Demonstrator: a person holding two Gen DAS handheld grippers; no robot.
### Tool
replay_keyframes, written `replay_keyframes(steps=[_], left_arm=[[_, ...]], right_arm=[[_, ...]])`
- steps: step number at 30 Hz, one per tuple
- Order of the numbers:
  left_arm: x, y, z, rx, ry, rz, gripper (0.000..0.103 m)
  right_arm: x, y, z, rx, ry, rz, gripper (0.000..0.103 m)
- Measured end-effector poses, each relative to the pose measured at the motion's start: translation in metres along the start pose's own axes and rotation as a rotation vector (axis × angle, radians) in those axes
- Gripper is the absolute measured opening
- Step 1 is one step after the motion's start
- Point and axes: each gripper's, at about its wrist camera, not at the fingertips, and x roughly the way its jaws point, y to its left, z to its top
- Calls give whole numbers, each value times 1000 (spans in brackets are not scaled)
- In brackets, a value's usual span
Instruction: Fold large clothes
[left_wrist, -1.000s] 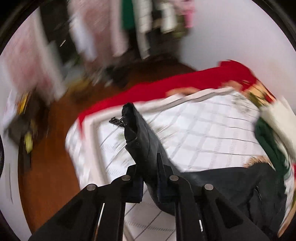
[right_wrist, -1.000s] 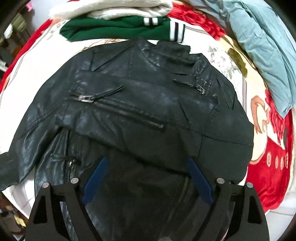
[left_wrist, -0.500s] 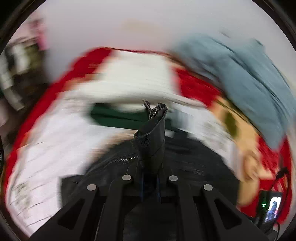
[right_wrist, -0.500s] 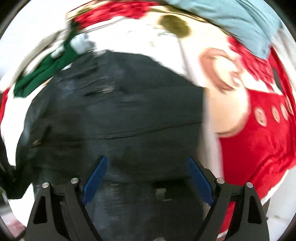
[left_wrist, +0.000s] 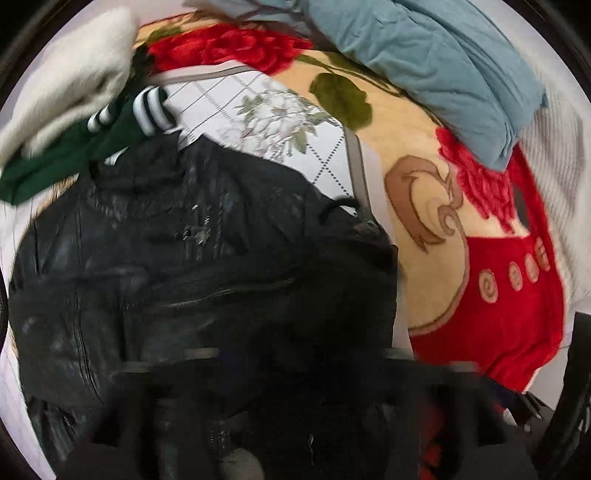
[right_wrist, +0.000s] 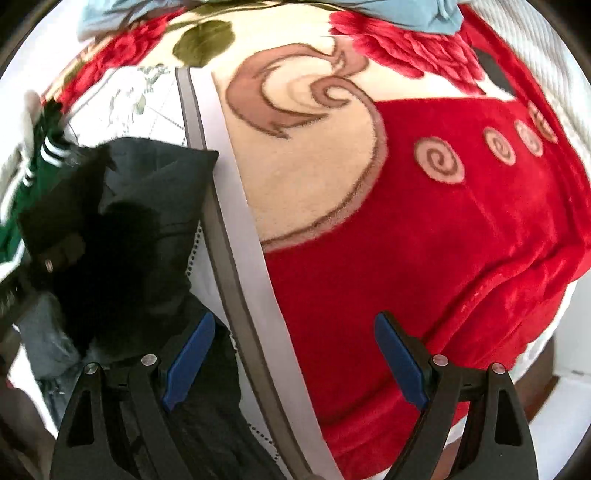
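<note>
A black leather jacket (left_wrist: 192, 266) lies on the bed over a white quilted sheet (left_wrist: 280, 122). In the left wrist view my left gripper (left_wrist: 291, 373) is a dark blur low over the jacket; I cannot tell how its jaws stand or whether it holds the sleeve. In the right wrist view the jacket's right edge (right_wrist: 147, 206) lies at the left. My right gripper (right_wrist: 295, 354) is open and empty, its blue pads (right_wrist: 188, 362) spread wide over the sheet's grey border and the red blanket.
A red and cream floral blanket (right_wrist: 424, 240) covers the bed's right side. A pale blue garment (left_wrist: 443, 66) lies at the back. A green garment with white stripes (left_wrist: 92, 136) and a white fleecy one (left_wrist: 62, 85) lie at the back left.
My left gripper swung from the bed's left side across over the jacket, carrying the sleeve over its body. My right gripper moved right, off the jacket, toward the red blanket, staying open.
</note>
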Motion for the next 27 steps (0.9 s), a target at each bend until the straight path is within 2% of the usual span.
replay_keyframes(steps=[1,4,7,10,12,15,16,17,18,20,24,26,27], left_arm=[[-7,8,-1,-20,-16,1,91],[-27,36,-8,-85,-50,19,91],[-51,78,-22,-175,-71,83,92],[-56,122,-40,-231,-75,255,92],[-46,157,-55,-283,-34,388,92],[-33,206,-73,-365,-4,534,92],[-31,216,-77,-375,-7,571,92],[-31,224,-81,-382,-17,609,92],[-31,228,-83,-384,-21,624,92],[-32,233,-85,-380,-32,655,92],[-31,244,-89,-381,-34,691,92],[-28,250,-90,-383,-25,687,94],[-26,252,-90,-383,-23,672,95]], right_arm=[[-1,-4,1,14,1,29,90],[-5,-8,5,35,5,104,90],[-8,-2,12,42,1,220,90],[0,7,21,41,22,331,90],[13,17,29,30,47,386,90],[45,35,39,16,113,456,88],[57,39,41,22,141,485,71],[72,46,43,31,178,521,41],[84,51,45,51,211,538,41],[90,59,45,65,202,528,38],[82,87,44,48,207,614,27],[79,100,45,34,217,612,25],[79,102,46,33,218,583,25]])
